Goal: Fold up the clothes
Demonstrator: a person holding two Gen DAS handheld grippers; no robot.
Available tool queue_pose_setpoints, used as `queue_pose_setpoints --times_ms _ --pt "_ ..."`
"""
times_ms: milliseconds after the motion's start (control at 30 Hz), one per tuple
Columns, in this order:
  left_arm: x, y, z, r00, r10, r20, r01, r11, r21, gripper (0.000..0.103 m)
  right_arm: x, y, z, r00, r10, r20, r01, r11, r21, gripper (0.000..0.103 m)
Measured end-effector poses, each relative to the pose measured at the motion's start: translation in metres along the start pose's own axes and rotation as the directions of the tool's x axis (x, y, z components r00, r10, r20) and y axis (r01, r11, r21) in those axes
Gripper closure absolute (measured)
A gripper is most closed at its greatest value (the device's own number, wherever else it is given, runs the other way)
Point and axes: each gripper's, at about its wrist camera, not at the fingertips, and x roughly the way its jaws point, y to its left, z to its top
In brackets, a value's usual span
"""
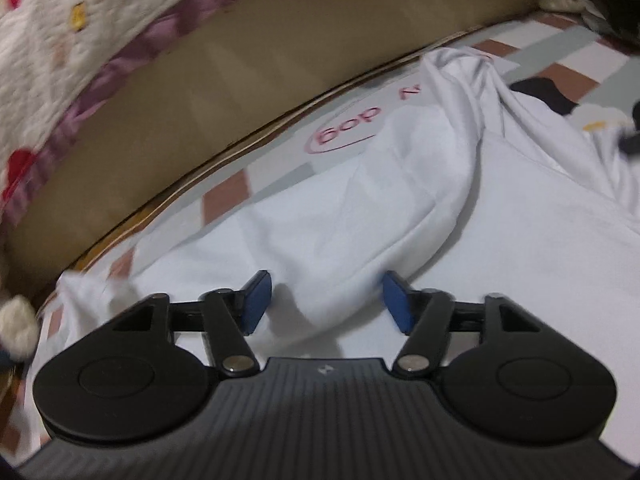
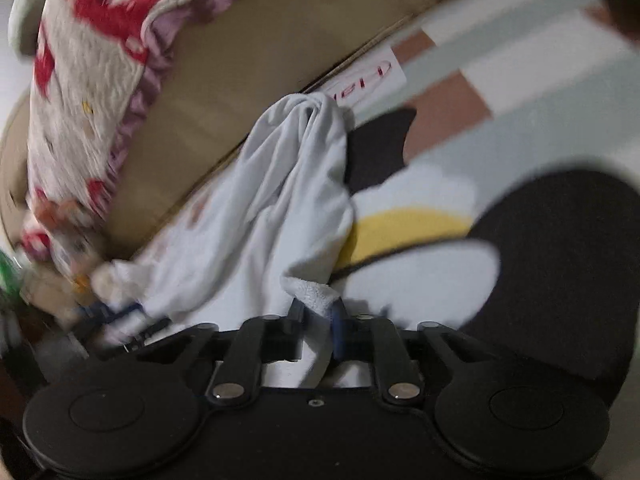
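Note:
A white garment (image 1: 400,200) lies rumpled on a patterned bed sheet (image 1: 560,64), with one end bunched toward the brown board. My left gripper (image 1: 326,300) hovers low over it. Its blue pads (image 1: 256,300) stand wide apart on either side of a raised fold and do not press on it. In the right wrist view the same white garment (image 2: 272,208) trails away from my right gripper (image 2: 319,312). That gripper is shut on a fleecy edge of the cloth, and more cloth hangs down behind the jaws.
A brown board (image 1: 240,60) runs along the far side of the bed, with a red-and-white quilt (image 1: 52,60) draped over it. The sheet (image 2: 460,140) carries a black, yellow and white cartoon print. A small plush toy (image 1: 16,320) sits at the left edge.

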Motion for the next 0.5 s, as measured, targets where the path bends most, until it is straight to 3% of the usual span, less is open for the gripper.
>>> queue_pose_setpoints --times_ms 100,200,333,433,500 --pt "0.007 0.013 0.018 0.999 0.035 -0.003 -0.035 0.999 0.022 0.100 -0.023 0.018 0.029 0.993 -0.071 0.099 0.089 0.977 -0.195 0.093" --pt "0.009 0.037 0.042 0.996 0.088 0.024 -0.088 0.996 0.000 0.100 -0.049 0.027 0.070 0.975 -0.124 0.182 0.177 0.934 -0.311 0.093" --pt "0.011 0.075 0.076 0.989 0.138 0.056 -0.133 0.988 -0.082 0.100 -0.075 0.041 0.115 0.910 -0.275 0.310 0.401 0.773 -0.492 0.094" --pt "0.027 0.093 0.097 0.985 0.170 0.035 -0.164 0.977 -0.138 0.100 -0.084 0.041 0.150 0.883 -0.339 0.324 0.467 0.698 -0.542 0.094" --pt "0.043 0.103 0.108 0.984 0.180 0.009 -0.176 0.968 -0.179 0.100 -0.087 0.045 0.165 0.853 -0.374 0.363 0.521 0.610 -0.597 0.094"
